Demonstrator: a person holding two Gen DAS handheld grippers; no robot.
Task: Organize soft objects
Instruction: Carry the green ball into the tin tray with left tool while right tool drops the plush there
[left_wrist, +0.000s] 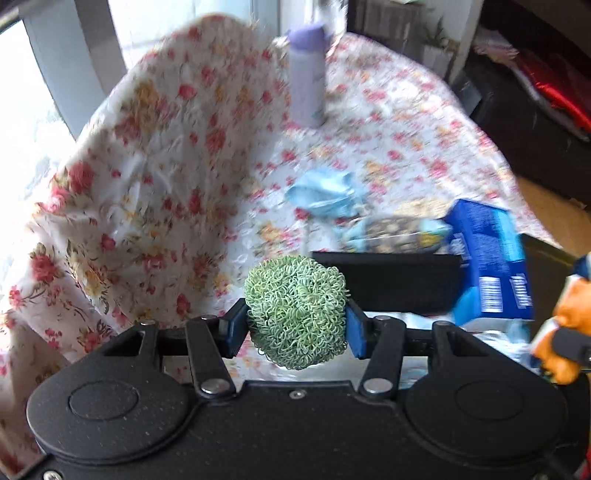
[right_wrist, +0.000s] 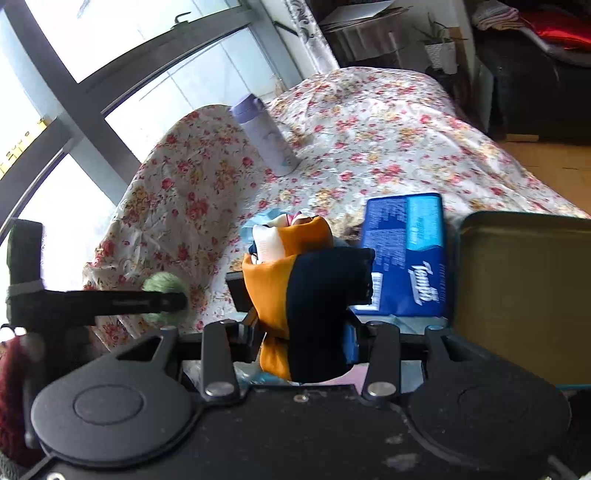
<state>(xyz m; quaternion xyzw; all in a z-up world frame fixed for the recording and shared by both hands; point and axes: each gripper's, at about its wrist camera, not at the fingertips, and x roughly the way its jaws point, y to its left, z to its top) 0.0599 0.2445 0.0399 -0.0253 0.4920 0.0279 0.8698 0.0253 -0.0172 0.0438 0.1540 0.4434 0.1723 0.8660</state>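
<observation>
A green scrubber ball is pinched across its middle by the left tool, held above the flowered worktop. It looks light and springy, so a gentle squeeze should hold it. A soft orange and navy toy is clamped in the right tool, beside the blue tissue pack.

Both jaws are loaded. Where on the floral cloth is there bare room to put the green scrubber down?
Free: the cloth right of the purple bottle and beyond the blue rag; also the strip between the rag and the raised fold. Crowded: near right, around the black bin, snack packet and tissue pack.
</observation>
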